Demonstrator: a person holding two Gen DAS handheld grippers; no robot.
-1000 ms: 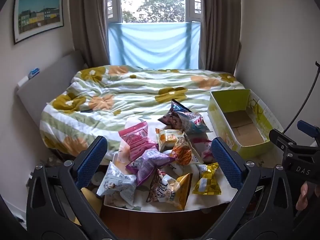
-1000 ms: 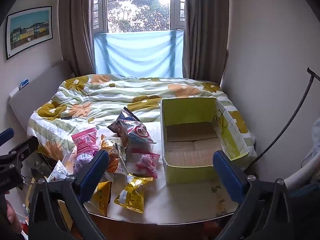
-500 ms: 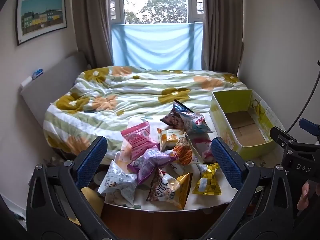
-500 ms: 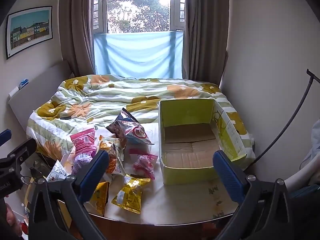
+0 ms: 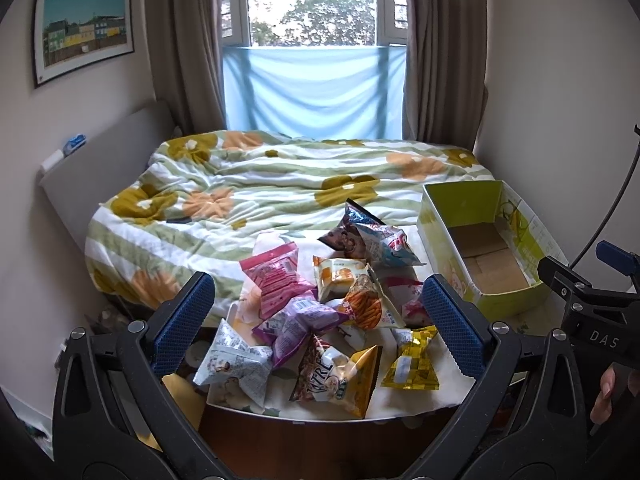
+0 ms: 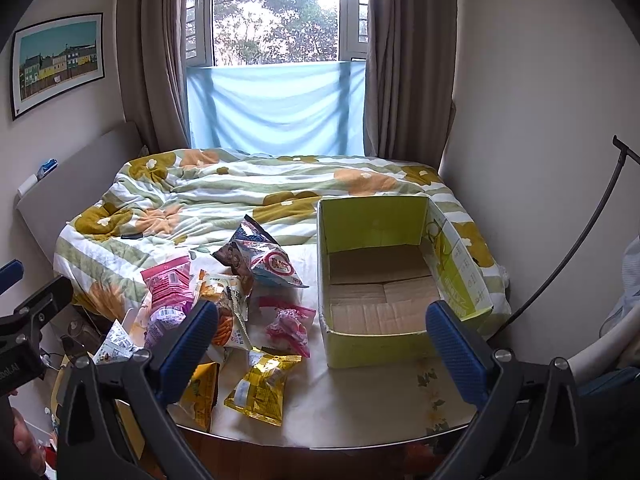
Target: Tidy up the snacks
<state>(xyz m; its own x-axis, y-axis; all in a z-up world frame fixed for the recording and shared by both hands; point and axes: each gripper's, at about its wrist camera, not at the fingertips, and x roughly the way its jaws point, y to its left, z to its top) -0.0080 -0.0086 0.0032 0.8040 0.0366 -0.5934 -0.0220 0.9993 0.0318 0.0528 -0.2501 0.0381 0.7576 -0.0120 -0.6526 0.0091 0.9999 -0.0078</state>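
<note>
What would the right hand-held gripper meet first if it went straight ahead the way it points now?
Probably the near wall of the green cardboard box, which sits between the open right hand-held gripper fingertips; depth is uncertain.

Ahead of me lies a bed under a flowered quilt [image 5: 280, 188] — behind it a window [image 6: 276, 12] with brown curtains [image 6: 408, 60], and a framed picture [image 5: 82, 32] on the left wall.

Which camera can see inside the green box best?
The right wrist view. It looks down into the green cardboard box, so its bare brown floor and all four walls show, with no snacks inside. In the left wrist view the box sits at the right edge, seen slantwise, with less of the floor showing.
</note>
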